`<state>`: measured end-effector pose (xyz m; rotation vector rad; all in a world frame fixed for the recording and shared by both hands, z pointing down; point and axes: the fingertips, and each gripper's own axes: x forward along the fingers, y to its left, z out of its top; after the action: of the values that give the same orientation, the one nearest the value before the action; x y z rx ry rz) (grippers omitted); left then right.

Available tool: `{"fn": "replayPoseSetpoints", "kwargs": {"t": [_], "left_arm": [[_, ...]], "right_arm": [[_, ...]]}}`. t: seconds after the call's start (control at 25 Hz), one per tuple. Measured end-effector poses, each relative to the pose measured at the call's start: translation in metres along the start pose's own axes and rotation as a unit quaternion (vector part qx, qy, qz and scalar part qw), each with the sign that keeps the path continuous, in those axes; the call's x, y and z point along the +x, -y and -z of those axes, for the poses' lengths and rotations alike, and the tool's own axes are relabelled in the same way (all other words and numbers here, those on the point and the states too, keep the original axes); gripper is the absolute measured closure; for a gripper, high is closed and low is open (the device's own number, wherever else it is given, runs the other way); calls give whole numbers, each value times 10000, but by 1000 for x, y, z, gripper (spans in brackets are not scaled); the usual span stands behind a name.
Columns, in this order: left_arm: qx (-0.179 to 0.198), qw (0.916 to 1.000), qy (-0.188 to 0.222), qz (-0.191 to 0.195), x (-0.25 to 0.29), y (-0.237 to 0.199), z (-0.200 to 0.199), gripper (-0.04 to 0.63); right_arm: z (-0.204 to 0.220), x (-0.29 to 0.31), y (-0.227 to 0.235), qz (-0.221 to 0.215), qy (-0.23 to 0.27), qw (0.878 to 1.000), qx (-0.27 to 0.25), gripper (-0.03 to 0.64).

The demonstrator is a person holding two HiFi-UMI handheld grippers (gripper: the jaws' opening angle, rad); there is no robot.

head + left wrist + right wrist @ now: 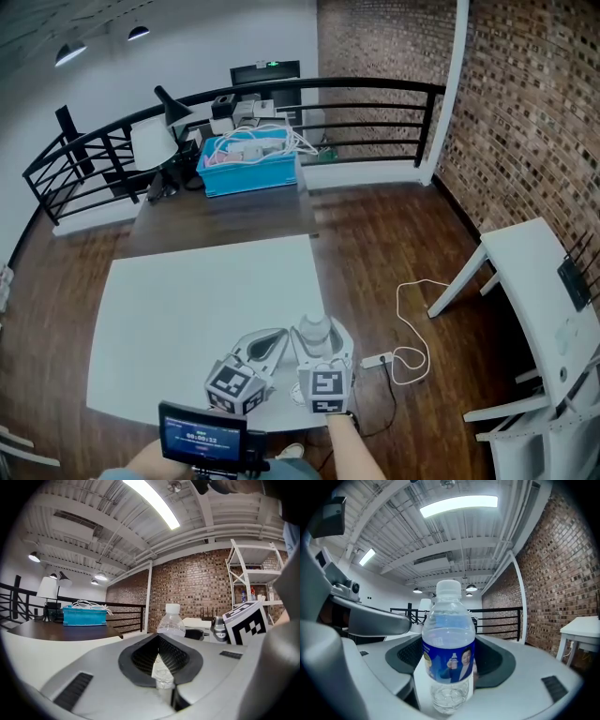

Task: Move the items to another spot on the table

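While the bottle (448,660) stands upright on the table (187,309) between the right claw's (317,342) jaws, which are spread with a gap on each side, nothing is gripped. To take it well, I'd centre it, close on the label band and lift straight, since light plastic tips easily. The left claw (159,657), jaws together and empty, has the bottle just ahead to its right, so keep it clear.
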<state>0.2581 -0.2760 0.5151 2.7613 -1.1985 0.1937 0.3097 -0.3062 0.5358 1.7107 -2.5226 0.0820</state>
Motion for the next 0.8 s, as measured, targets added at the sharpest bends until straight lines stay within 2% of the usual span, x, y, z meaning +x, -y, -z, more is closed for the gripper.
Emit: {"fn": "replayPoseSetpoints", "kwargs": {"t": [0.48,0.64,0.8], "left_arm": [[-67,10000,-7,0,-6,1,-6,583],[-67,10000,-19,4,-7,3,-9,583],[-47,10000,45,-12,-8,1,-4,583]], "right_arm": [[1,-2,3,37,-105,9999,94,281],[3,-3,3,8,-210,9997,159,247],[6,-7,4,53,-227,9997,116,247]]}}
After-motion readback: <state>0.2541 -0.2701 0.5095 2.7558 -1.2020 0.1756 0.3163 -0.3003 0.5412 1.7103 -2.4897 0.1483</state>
